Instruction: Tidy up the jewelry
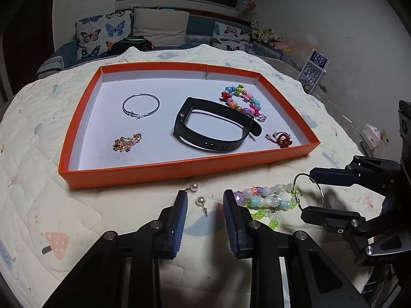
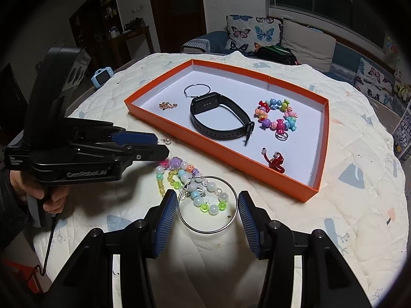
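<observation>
My left gripper [image 1: 205,196] stands open over the quilt, a small pearl stud [image 1: 200,201] lying loose between its fingers and a second pearl stud [image 1: 194,186] just beyond them. The right wrist view shows my right gripper [image 2: 207,200] shut on a silver hoop earring [image 2: 208,231], which spans from pad to pad above a pastel bead bracelet [image 2: 185,174]. The orange tray [image 1: 179,172] holds a matching hoop [image 1: 133,114], a rose-gold chain [image 1: 127,142], a black watch band [image 1: 213,146], a candy-bead bracelet [image 1: 241,100] and a red knotted piece [image 1: 281,138].
A white quilt [image 1: 64,205] covers the table under everything. A blue patterned box [image 1: 314,70] stands off the far right edge, and a blue toy camera [image 2: 100,75] lies off the far left. A sofa with butterfly cushions [image 1: 102,33] runs behind. A hand [image 2: 48,197] grips the left gripper's handle.
</observation>
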`<state>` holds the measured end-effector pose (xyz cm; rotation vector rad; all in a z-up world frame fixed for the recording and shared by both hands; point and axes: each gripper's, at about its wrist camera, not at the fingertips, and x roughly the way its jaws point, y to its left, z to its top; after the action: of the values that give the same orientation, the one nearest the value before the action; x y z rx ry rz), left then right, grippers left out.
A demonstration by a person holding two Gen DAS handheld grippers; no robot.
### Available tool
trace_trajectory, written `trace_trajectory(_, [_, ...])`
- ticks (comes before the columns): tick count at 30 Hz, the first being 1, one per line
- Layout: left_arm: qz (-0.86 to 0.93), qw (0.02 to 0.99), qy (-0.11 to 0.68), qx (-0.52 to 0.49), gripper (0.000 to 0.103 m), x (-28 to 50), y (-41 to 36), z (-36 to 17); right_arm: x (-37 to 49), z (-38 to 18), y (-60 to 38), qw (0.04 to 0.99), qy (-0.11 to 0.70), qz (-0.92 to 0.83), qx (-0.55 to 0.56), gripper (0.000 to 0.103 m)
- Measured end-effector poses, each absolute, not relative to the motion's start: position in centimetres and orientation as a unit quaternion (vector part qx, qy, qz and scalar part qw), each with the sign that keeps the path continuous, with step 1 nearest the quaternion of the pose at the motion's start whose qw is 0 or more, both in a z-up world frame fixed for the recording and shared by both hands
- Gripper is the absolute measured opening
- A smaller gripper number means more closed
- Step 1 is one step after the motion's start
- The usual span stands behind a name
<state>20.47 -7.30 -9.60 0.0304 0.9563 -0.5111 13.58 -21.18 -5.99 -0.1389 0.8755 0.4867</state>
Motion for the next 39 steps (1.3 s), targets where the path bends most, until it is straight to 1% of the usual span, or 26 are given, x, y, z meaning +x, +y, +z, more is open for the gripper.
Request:
trace_trajectory(3, [-0.242, 0.857, 0.455, 0.019, 0.023, 20.8, -7.6, -9.9, 13.7, -6.2, -21.2, 0.874, 0.421, 0.235, -0.065, 0.055])
trace_trajectory(7, [-0.244, 0.856, 0.455, 0.025, 0.011, 20.8, -7.9, -10.1, 13.9, -6.5, -21.4, 0.874, 0.422, 0.234, -0.061, 0.055])
trace_trajectory(10, [-0.241, 0.858, 0.453, 0.030, 0.008, 20.6, -8.0, -10.2, 14.0, -6.6, -21.6, 0.874, 0.423, 0.232, -0.058, 0.055])
trace_trajectory(18, [-0.236, 0.867, 0.438, 0.022, 0.007, 19.6, -6.9, -8.9, 13.5, -6.1, -22.0, 0.878, 0.418, 0.228, -0.053, 0.055])
trace_trajectory(26, [-0.237, 0.882, 0.407, -0.002, 0.007, 19.2, -4.5, -4.8, 13.7, -4.6, -22.4, 0.887, 0.402, 0.222, -0.046, 0.055])
trace_trajectory(32, [-0.231, 0.892, 0.388, -0.004, 0.007, 20.1, -3.6, -2.0, 14.5, -3.4, -23.0, 0.895, 0.389, 0.214, -0.041, 0.055])
trace_trajectory(39, [-0.214, 0.896, 0.390, -0.006, 0.007, 23.6, -3.2, -1.2, 17.0, -2.3, -24.3, 0.904, 0.379, 0.196, -0.018, 0.055])
